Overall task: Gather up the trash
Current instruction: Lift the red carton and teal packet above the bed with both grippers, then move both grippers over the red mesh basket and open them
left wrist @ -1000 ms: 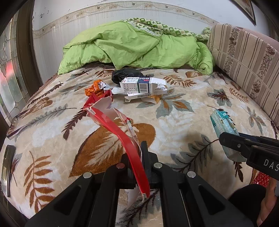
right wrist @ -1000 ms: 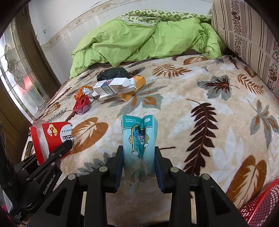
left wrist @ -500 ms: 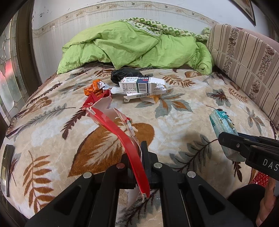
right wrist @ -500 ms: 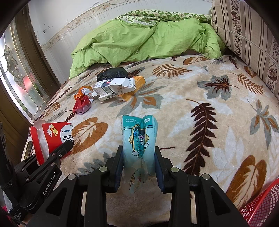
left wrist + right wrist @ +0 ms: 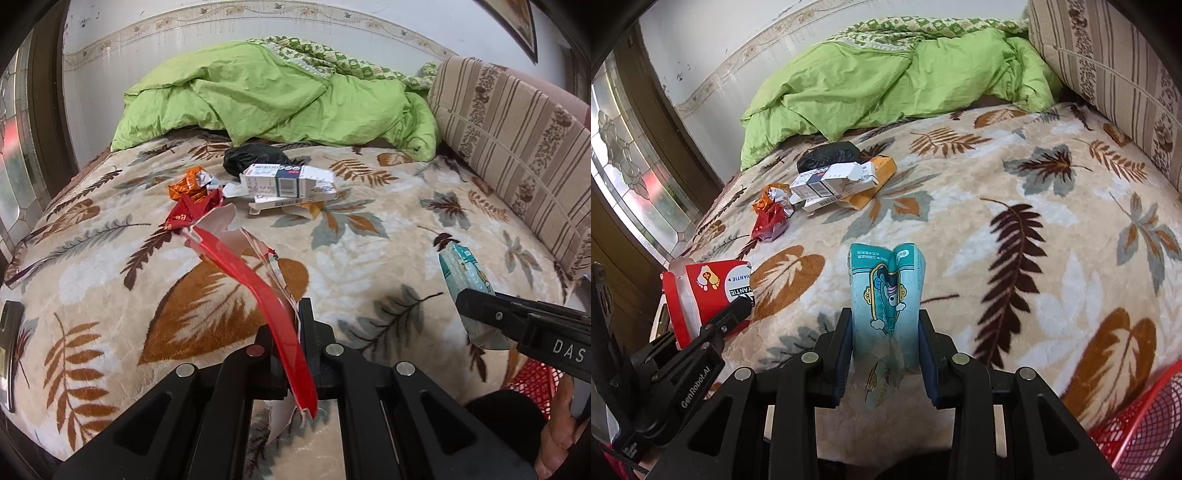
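Note:
My left gripper (image 5: pixel 290 325) is shut on a flattened red and white carton (image 5: pixel 255 280), held above the near edge of the bed; it also shows in the right wrist view (image 5: pixel 705 291). My right gripper (image 5: pixel 884 328) is shut on a teal snack packet (image 5: pixel 886 291), seen from the side in the left wrist view (image 5: pixel 465 280). More trash lies further up the bed: a white box (image 5: pixel 284 181), an orange and a red wrapper (image 5: pixel 192 199), a black bag (image 5: pixel 255 157) and a yellow box (image 5: pixel 871 184).
The leaf-patterned blanket (image 5: pixel 369 258) covers the bed. A green duvet (image 5: pixel 280 99) is heaped at the far end. A striped cushion (image 5: pixel 517 147) lines the right side. A red mesh basket (image 5: pixel 1141 424) sits at the lower right. A window (image 5: pixel 631 173) is on the left.

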Demonstrator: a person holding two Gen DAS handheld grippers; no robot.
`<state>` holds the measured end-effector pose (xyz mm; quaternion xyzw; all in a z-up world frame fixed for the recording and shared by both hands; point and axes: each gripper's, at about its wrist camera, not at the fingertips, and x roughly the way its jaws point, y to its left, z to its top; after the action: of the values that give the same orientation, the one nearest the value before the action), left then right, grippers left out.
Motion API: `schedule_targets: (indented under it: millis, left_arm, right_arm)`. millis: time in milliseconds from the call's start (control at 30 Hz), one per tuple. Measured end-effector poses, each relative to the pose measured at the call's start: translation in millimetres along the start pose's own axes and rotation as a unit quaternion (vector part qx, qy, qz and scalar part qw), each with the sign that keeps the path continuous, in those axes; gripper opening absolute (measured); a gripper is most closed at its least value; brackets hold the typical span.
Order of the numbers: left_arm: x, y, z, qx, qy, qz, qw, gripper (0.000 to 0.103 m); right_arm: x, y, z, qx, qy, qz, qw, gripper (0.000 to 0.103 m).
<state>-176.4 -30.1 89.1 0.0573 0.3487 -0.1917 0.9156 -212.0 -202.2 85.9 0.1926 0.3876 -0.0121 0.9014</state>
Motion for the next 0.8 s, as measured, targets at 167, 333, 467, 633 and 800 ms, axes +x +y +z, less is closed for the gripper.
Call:
schedule_targets:
  millis: [167,333,467,633,800]
  left_arm:
    - [-17.2,-13.8,4.6,0.014,-0.001,-0.033,0.9994,0.004]
    - [-34.3,-41.6,10.2,0.038,0.001,-0.096,0.9947,0.004]
    - [-45.0,-66.8,16.9,0.062,0.010,-0.161,0.9850,0.004]
    - [-54.3,-112.7,23.2,0.105,0.027,-0.233,0.9664,0.004]
    - [-56.4,-170.9,22.8,0.143,0.064,-0.302,0.9406,0.004]
  right_arm:
    - [-25.6,-9.1,-1.5,0.017,-0.014,0.007,1.000,0.035]
    - [-50.6,-25.1,-5.0,0.042,-0.020,0.014,0.999,0.035]
    - [-78.3,-50.9,-15.4,0.072,-0.033,0.007,0.997,0.035]
    - [-115.2,-89.9,-31.4,0.116,-0.052,-0.019,0.992,0.035]
    - [-163.6,-135.4,-52.3,0.160,-0.081,-0.064,0.982,0.035]
